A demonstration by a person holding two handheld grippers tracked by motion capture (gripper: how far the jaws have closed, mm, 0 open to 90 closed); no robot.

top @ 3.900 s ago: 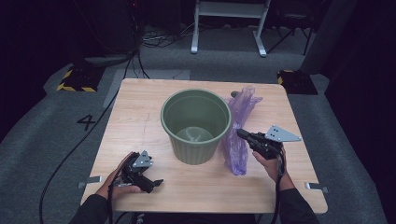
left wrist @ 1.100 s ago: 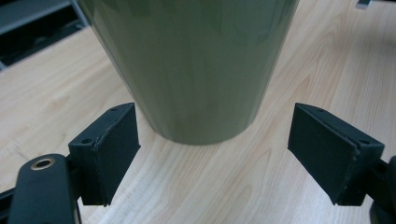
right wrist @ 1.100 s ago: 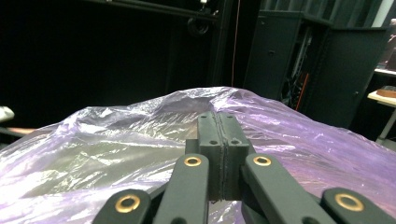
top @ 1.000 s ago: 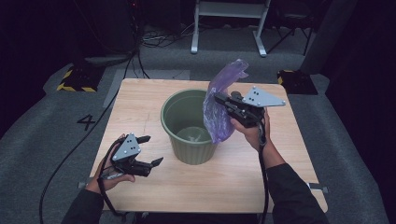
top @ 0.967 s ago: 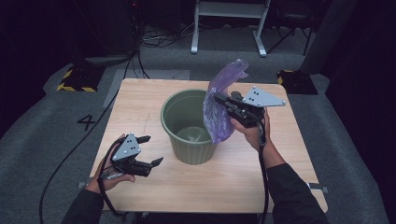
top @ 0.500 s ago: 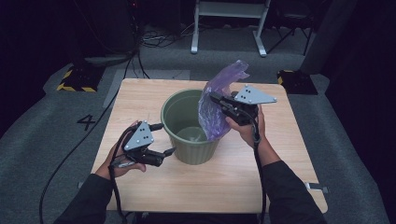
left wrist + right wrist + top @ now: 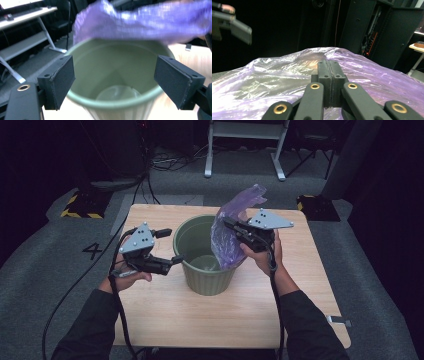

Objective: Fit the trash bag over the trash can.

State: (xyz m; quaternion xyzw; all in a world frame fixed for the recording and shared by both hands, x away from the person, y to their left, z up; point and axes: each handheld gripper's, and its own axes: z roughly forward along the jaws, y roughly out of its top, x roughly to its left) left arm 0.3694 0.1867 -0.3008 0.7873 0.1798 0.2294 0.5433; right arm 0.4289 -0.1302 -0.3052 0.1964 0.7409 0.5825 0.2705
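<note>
The purple plastic bag [image 7: 231, 237] is hanging limp over the green bin [image 7: 204, 270] at frame centre; thin, light and slippery, it is best gathered near its mouth. The right tool [image 7: 229, 224] is pinching its film, while the left tool [image 7: 170, 247] is waiting spread at the bin's left rim.

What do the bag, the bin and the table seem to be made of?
Bag: thin translucent purple plastic film, crinkled and glossy. Bin: probably moulded plastic, matte green, with vertical ribs on its wall. Table: pale wood-grain top, solid wood or laminate, cannot tell which.
</note>
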